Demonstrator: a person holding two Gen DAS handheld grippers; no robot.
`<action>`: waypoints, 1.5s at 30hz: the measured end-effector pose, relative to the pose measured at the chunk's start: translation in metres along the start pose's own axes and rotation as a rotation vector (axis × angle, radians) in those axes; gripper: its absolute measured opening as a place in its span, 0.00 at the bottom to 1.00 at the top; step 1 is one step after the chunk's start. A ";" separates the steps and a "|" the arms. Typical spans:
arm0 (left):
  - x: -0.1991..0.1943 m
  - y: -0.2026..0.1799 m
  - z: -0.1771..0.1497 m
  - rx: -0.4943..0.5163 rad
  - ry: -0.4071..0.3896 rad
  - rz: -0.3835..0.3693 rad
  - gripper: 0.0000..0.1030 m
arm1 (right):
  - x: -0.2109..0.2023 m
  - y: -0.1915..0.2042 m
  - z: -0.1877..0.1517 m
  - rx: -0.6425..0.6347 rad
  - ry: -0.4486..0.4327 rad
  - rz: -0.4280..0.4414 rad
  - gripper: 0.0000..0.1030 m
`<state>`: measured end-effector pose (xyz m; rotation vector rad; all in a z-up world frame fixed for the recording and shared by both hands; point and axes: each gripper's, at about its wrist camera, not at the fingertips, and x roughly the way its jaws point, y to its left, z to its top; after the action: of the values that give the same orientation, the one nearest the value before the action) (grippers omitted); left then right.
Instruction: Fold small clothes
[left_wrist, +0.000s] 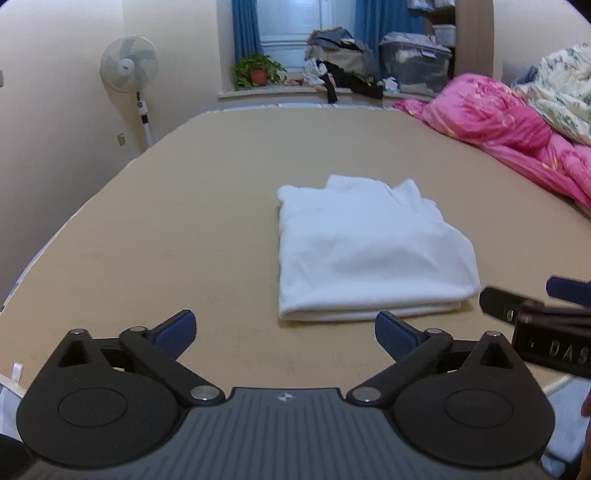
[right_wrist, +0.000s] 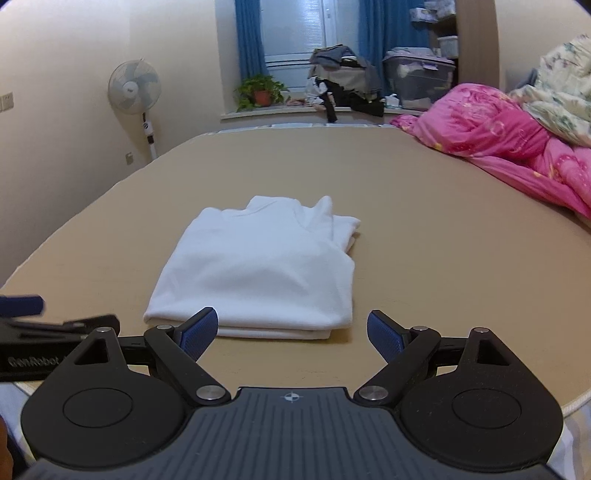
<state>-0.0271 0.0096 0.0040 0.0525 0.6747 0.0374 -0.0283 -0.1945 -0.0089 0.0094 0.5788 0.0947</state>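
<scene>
A white garment (left_wrist: 369, 251) lies folded into a neat rectangle on the tan bed surface (left_wrist: 184, 229), its folded edge toward me. My left gripper (left_wrist: 284, 330) is open, low over the surface just short of the garment's near left corner, with nothing between its blue pads. In the right wrist view the same white garment (right_wrist: 262, 266) lies straight ahead. My right gripper (right_wrist: 291, 332) is open too, its jaws either side of the garment's near edge without touching it. Each gripper shows at the edge of the other's view.
A pink quilt (left_wrist: 517, 136) and a flowered blanket (left_wrist: 561, 99) are heaped along the right side. A standing fan (left_wrist: 129, 74) is at the far left wall. Piled clothes (left_wrist: 343, 62), a storage bin (left_wrist: 413, 66) and a potted plant (left_wrist: 256, 72) sit on the window ledge.
</scene>
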 end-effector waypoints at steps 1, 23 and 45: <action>0.000 0.001 0.000 -0.001 0.001 -0.006 0.99 | 0.001 0.001 0.000 -0.001 0.003 0.003 0.87; -0.007 0.007 0.002 -0.029 0.003 -0.024 0.99 | -0.006 0.010 0.001 -0.022 -0.027 0.014 0.94; -0.002 0.009 0.001 -0.023 0.022 -0.020 0.99 | -0.005 0.015 0.001 -0.027 -0.021 0.005 0.94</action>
<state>-0.0285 0.0179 0.0063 0.0233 0.6966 0.0260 -0.0336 -0.1797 -0.0045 -0.0148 0.5561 0.1073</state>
